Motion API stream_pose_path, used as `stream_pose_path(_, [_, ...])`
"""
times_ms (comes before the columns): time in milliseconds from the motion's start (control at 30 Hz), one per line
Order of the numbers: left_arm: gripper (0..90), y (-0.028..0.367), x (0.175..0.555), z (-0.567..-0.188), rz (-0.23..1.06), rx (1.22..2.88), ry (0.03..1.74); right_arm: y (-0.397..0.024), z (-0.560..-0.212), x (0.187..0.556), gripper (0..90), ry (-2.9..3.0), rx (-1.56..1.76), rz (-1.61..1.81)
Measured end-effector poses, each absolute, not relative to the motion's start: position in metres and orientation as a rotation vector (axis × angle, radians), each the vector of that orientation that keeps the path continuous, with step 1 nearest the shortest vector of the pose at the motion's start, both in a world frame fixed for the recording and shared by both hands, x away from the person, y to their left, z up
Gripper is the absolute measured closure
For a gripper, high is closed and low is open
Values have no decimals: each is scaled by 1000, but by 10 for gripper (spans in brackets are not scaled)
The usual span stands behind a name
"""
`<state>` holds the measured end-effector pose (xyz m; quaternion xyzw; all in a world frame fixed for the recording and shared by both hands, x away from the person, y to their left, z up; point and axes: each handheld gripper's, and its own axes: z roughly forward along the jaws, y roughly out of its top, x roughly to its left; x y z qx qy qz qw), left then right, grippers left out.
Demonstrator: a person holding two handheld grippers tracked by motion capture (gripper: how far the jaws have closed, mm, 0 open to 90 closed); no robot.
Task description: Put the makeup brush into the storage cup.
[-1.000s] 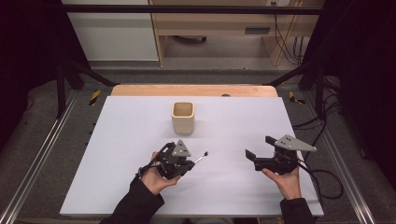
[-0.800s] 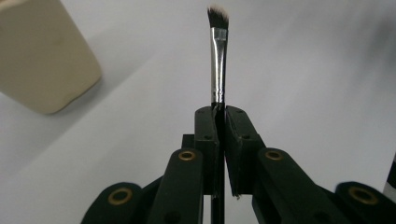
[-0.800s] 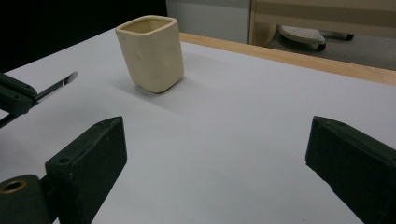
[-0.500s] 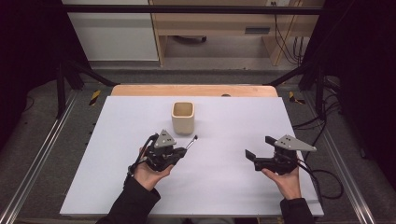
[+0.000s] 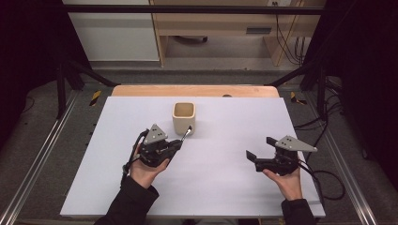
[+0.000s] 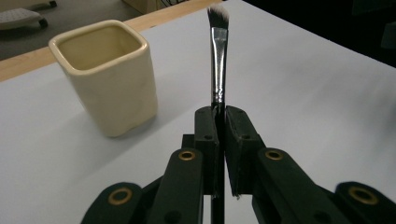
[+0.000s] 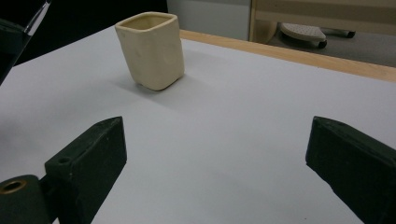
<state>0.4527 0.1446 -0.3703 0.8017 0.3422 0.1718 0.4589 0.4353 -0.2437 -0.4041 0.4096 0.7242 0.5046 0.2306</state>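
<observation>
left gripper (image 5: 179,142): jaws shut tight on a brush (image 6: 218,60), pinching its dark handle just below the metal ferrule; held in person's left hand (image 5: 145,169), left-centre of tabletop (image 5: 220,197)
brush: thin, bristle end pointing away from the jaws, up and fwd; in high view the tip sits just beside the cup's front right lower corner, whether it touches can't tell; in left gripper view bristles are white-grey w/ dark tips, shiny ferrule under them
cup (image 5: 184,117): cream, square w/ rounded corners, upright, open top, looks empty inside; stands on tabletop back-centre, near the wooden edge strip (image 5: 195,90); in left gripper view it's left of the brush, apart from it
right gripper (image 5: 258,160): jaws wide open, nothing btwn them, only bare tabletop showing in the gap in right gripper view; held in right hand (image 5: 287,180) at right side of tabletop, pointing left toward centre, well apart from cup & brush
tabletop: white sheet, flat
relation L/R: grippers well apart, cup farther back btwn them, closer to left one
</observation>
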Motion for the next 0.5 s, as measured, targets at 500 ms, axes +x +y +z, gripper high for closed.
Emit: stream_pose_path(500, [840, 152, 460, -352, 483, 1870, 852, -244, -404, 435, 54, 1991, 1128, 1387])
